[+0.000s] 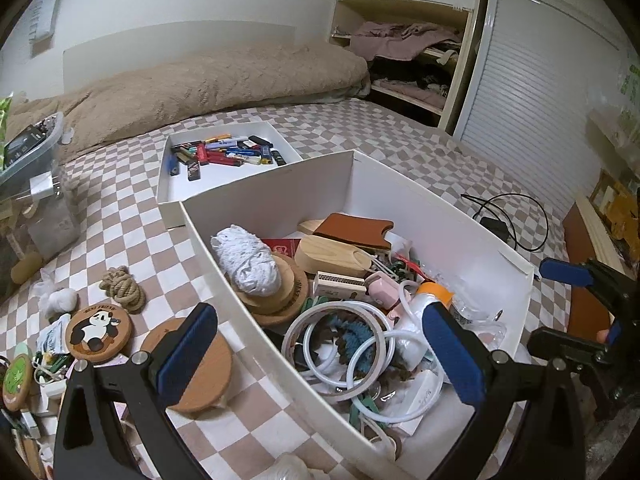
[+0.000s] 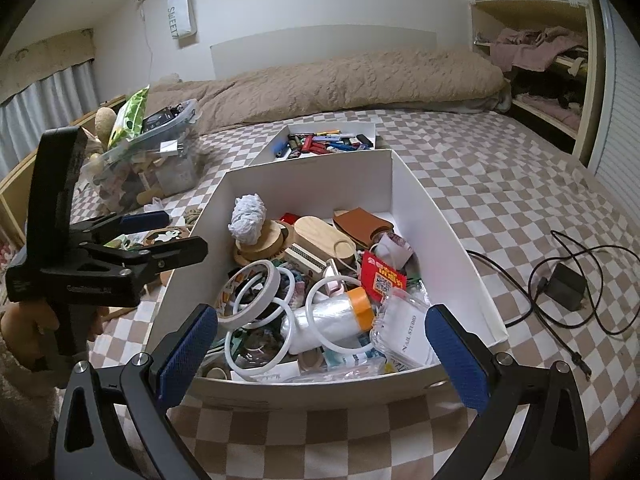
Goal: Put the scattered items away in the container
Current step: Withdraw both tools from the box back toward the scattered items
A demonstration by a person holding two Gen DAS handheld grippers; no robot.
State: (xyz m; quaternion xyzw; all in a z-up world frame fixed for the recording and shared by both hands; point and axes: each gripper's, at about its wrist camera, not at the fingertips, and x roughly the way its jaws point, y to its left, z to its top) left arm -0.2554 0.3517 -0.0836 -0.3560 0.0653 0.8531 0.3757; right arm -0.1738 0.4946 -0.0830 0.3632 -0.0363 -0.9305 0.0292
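Note:
A large white box [image 1: 472,240] [image 2: 436,216] on the checkered bed holds many small items: white rings, a tape roll [image 2: 250,292], wooden pieces, a white cloth ball [image 1: 246,260]. Loose items lie left of the box: a plain wooden coaster [image 1: 200,368], a panda coaster [image 1: 98,332], a rope knot [image 1: 122,288]. My left gripper [image 1: 320,356] is open and empty, straddling the box's left wall. My right gripper [image 2: 324,352] is open and empty over the box's near end. The left gripper also shows in the right wrist view [image 2: 160,236], left of the box.
A shallow white tray [image 1: 168,192] of lighters and small sticks lies behind the box. A clear plastic bin [image 2: 160,160] of items stands at the left. A black charger and cable [image 2: 564,280] lie right of the box. A beige duvet lies at the back.

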